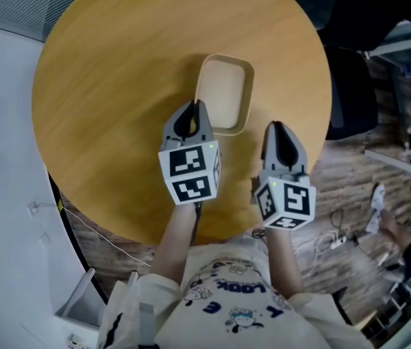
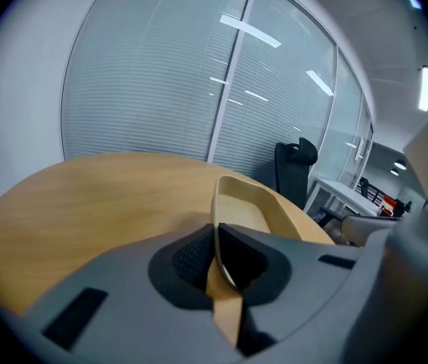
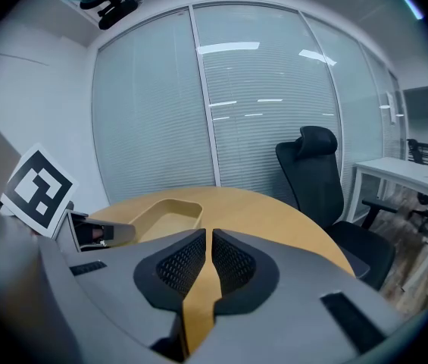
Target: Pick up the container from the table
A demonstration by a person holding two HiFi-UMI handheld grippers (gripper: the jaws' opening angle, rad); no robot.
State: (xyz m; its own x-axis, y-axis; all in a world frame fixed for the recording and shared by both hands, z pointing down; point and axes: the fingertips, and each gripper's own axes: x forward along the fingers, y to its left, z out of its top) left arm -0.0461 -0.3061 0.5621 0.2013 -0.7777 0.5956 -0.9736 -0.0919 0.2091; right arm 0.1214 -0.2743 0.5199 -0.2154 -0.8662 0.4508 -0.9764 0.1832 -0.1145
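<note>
Round wooden desk (image 1: 110, 86), with a black office chair (image 3: 321, 174) off its far right edge. The tan rectangular container (image 1: 223, 93) sits right of desk centre, long side running near to far. It looks flat on the desk, though the near end might be slightly raised. Left gripper (image 1: 194, 107): jaws pinching the container's near-left rim wall, one inside and one outside. Right gripper (image 1: 276, 127): just right of the container and apart from it, jaws pressed nearly together on nothing, above the desk's near right edge.
</note>
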